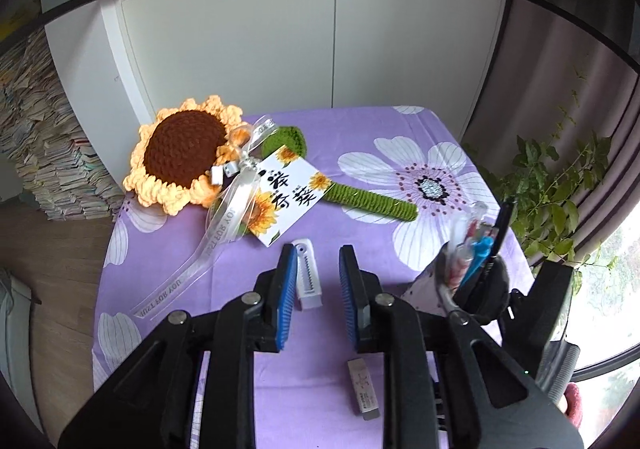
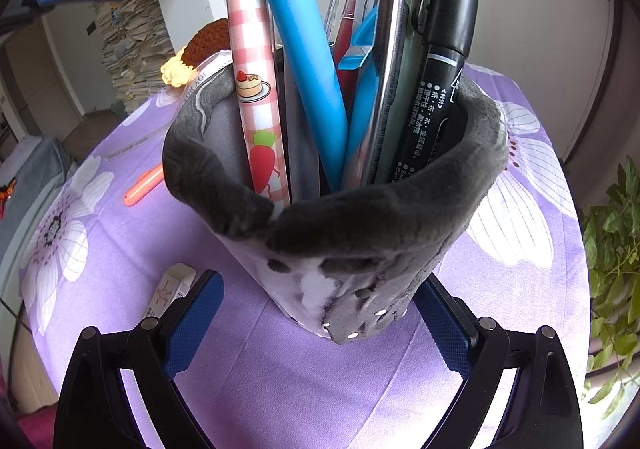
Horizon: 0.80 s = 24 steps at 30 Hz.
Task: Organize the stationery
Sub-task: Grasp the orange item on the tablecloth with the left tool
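Pen pouch hides right tongs tips, grip unclear; left tongs open, empty

Purple flowered tablecloth, grey plush pen holder, pink-checked pen

Grey plush pen holder upright at frame centre, crammed with a pink checked pen, blue pen and black marker. White correction tape flat at centre; white eraser flat, lower centre.
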### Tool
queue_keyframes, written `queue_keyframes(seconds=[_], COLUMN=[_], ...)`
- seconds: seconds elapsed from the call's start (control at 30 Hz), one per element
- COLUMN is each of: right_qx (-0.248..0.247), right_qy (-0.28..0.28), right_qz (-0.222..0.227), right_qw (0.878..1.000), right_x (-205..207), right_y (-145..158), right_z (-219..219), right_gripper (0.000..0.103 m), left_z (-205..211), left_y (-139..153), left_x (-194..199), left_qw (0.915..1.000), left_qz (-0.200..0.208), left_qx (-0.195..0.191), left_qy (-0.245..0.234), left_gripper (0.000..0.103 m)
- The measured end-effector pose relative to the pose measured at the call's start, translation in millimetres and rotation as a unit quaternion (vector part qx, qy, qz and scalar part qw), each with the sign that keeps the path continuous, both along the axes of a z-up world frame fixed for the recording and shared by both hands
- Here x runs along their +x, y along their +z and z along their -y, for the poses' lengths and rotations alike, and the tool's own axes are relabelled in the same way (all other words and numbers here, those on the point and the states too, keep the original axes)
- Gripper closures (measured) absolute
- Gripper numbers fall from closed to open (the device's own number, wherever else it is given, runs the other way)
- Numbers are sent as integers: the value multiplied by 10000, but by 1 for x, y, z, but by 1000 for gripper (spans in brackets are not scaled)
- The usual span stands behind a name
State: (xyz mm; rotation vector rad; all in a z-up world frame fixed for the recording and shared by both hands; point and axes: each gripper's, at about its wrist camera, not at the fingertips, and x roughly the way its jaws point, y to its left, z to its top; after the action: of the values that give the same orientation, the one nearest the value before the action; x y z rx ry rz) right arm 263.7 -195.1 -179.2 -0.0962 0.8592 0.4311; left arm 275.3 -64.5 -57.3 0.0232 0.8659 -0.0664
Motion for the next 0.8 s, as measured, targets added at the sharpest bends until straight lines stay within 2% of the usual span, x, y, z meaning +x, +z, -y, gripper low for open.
queue_keyframes(seconds=[0.2, 0.33, 0.7, 0.8], right_qx=[1, 1, 1, 4], right_qy=[2, 3, 2, 0], right_qz=[-1, -1, 0, 0], right_qw=[10000, 10000, 10000, 10000], right_x=[0, 0, 0, 0], right_y=[0, 0, 0, 0], right_z=[0, 0, 0, 0], right_gripper=[7, 7, 6, 6], left_z=[-29, -38, -40, -40], left_y=[-48, -73, -106, -106], left_x=[14, 24, 37, 37], left_qw=[9969, 9942, 9897, 9904], left_qz=[-520, -835, -1203, -1149], left_qx=[454, 542, 695, 692], left_qy=[383, 401, 339, 337], left_gripper=[84, 83, 80, 80])
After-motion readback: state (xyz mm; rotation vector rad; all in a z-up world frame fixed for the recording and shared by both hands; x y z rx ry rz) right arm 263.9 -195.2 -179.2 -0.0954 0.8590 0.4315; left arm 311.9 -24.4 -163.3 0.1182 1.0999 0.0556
